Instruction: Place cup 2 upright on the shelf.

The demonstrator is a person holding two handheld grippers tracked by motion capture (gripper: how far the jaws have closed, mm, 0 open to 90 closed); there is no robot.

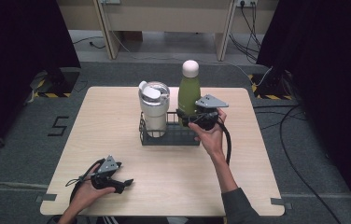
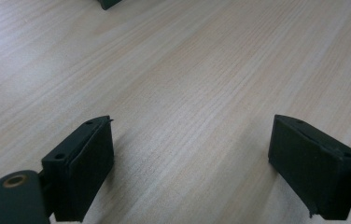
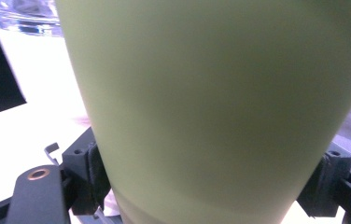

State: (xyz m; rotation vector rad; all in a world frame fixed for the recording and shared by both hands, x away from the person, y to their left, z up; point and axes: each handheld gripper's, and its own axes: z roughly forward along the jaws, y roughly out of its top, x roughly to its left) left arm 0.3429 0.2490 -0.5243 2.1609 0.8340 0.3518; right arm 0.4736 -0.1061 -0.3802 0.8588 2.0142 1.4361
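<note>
- Right gripper [image 1: 186, 116]: jaws clamped on the lower body of the green bottle [image 1: 189, 95], one pad on each flank; in the right gripper view the bottle [image 3: 211, 107] bulges between the two black jaws.
- The bottle stands upright with its white cap [image 1: 190, 68] on top, at the right end of the dark wire rack [image 1: 171, 137], just beside the white tumbler [image 1: 154, 108] that sits in the rack's left end.
- My read: it's going into the rack, or coming out. Keep it vertical, move straight up or down, and mind the tumbler and the rack's rim.
- Left gripper [image 1: 123, 184]: jaws spread wide, nothing between them, resting low over the wooden table [image 1: 117, 140] at the near left corner.
- The left gripper view gives bare wood grain [image 2: 187, 93] between the open pads.
- The high view alone gives the layout; the right gripper view gives pad contact but hides the bottle's base, so I cannot tell whether it is seated.
</note>
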